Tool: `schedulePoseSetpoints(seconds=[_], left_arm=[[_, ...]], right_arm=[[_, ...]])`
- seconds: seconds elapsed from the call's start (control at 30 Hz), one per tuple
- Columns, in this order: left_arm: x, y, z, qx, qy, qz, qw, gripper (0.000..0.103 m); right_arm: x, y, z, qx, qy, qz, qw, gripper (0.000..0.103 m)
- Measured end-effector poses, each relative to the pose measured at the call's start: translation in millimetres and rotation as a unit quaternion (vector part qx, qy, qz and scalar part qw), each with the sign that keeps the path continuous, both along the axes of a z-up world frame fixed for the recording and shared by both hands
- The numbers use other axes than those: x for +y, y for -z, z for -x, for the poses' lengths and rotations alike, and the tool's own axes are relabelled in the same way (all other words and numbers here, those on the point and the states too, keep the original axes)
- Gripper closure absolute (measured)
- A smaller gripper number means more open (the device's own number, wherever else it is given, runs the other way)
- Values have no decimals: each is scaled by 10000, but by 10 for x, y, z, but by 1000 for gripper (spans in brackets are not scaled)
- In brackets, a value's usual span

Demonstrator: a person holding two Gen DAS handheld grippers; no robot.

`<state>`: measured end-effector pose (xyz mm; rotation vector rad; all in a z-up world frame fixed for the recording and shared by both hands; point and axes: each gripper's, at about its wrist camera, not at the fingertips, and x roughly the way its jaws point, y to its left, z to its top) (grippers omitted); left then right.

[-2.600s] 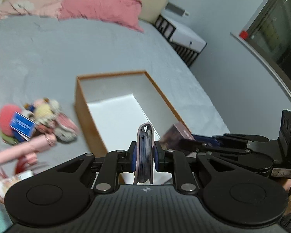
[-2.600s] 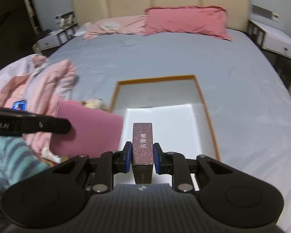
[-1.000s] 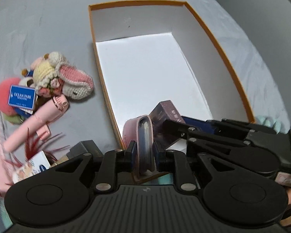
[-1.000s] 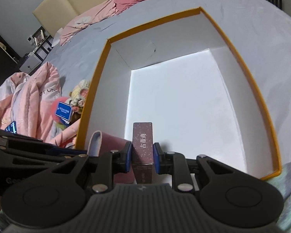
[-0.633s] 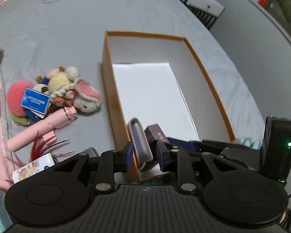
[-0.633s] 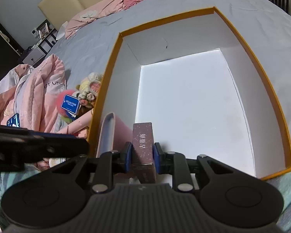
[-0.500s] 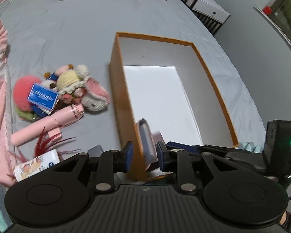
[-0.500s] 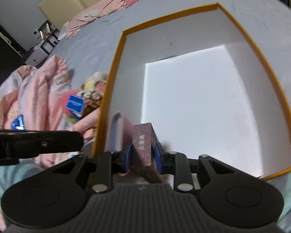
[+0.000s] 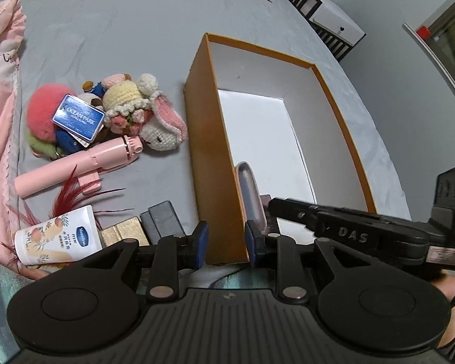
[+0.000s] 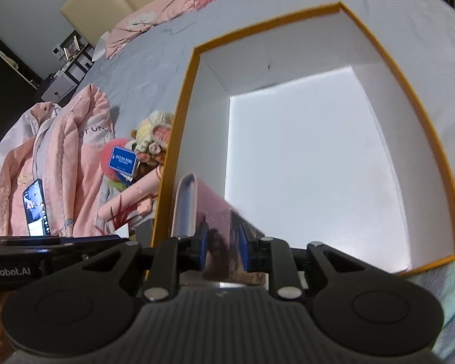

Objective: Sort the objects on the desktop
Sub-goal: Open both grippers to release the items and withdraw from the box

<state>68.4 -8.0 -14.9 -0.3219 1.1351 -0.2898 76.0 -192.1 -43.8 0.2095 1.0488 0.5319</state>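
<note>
An orange box [image 9: 209, 157] with a white inside [image 10: 303, 157] lies on the grey bed. A pink notebook [image 9: 249, 192] stands on edge inside it against the near left wall, also in the right wrist view [image 10: 186, 203]. My left gripper [image 9: 226, 244] is open and empty, its fingers either side of the box's near left corner. My right gripper [image 10: 223, 244] is shut on a dark purple box [image 10: 224, 236], tilted, low inside the orange box beside the notebook.
Left of the box lie a crochet bunny [image 9: 148, 115], a blue Ocean Park card [image 9: 78, 117], a pink stick [image 9: 79, 165], a Vaseline tube [image 9: 57, 236], a gold block [image 9: 123, 233] and dark boxes [image 9: 162, 220]. A pink garment with a phone [image 10: 36, 209] lies further left.
My left gripper has opened and let go of the pink notebook, which now stands in the box, and pulled back left. The purple box has tilted down in my right gripper.
</note>
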Motion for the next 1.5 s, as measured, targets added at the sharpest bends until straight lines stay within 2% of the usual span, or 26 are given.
schedulePoseSetpoints(seconds=[0.2, 0.4, 0.53, 0.7, 0.83, 0.93, 1.07, 1.13, 1.23, 1.33, 1.5], left_arm=[[58, 5, -10, -55, -70, 77, 9999, 74], [137, 42, -35, -13, -146, 99, 9998, 74], [168, 92, -90, 39, -166, 131, 9998, 74], [187, 183, -177, 142, -182, -15, 9997, 74], [236, 257, -240, 255, -256, -44, 9993, 74], [288, 283, -268, 292, -334, -70, 9990, 74], [345, 310, -285, 334, -413, -98, 9985, 74], [362, 323, -290, 354, -436, -106, 9984, 74], [385, 334, -288, 375, -446, -121, 9982, 74], [416, 321, -275, 383, -471, -143, 9981, 74], [511, 242, -216, 344, -613, -295, 9971, 74]], right_arm=[[143, -167, -67, -305, -252, -24, 9992, 79], [248, -173, -368, -244, -282, 87, 9993, 79], [317, -71, -715, 52, -343, 262, 9991, 79], [477, 188, -1034, 816, -843, 234, 9928, 80], [611, 327, -1153, 1112, -1167, 336, 9864, 80], [665, 413, -1188, 1396, -1386, 403, 9796, 85], [675, 518, -1212, 1824, -1558, 373, 9701, 98], [693, 560, -1187, 1926, -1668, 431, 9660, 99], [729, 599, -1151, 1914, -1739, 590, 9642, 100], [728, 626, -1160, 1949, -1710, 481, 9646, 100], [713, 471, -1163, 1483, -1577, 576, 9746, 96]])
